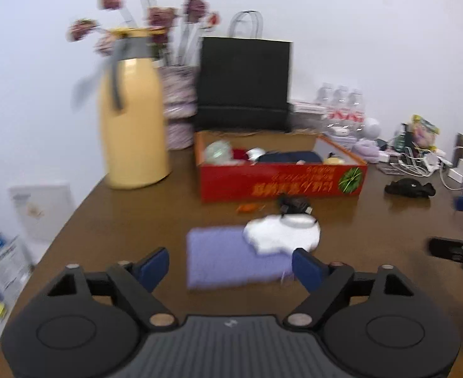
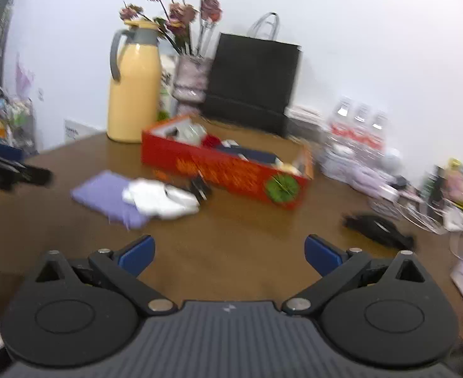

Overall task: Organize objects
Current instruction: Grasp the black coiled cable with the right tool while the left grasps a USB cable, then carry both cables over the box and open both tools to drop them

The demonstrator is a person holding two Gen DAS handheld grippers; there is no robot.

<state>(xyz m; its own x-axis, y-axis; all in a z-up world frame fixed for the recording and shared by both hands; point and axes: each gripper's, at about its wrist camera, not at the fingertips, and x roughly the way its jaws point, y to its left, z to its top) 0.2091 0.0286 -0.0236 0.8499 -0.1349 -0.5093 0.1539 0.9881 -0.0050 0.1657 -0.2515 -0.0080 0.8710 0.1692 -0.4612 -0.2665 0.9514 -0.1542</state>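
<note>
The table (image 1: 373, 220) looked like smooth brown wood with a soft sheen, the purple cloth (image 1: 225, 258) fuzzy and matt, the white cloth (image 1: 278, 233) soft, the red box (image 1: 281, 179) printed cardboard, the yellow jug (image 1: 133, 126) glossy, and the black bag (image 1: 244, 78) matt paper.

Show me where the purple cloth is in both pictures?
Left wrist view: the purple cloth lies low in the middle, just ahead of the open left tongs.
Right wrist view: the cloth is left of centre, beyond the open right tongs.
Shared landmark: the red box behind it.
</note>
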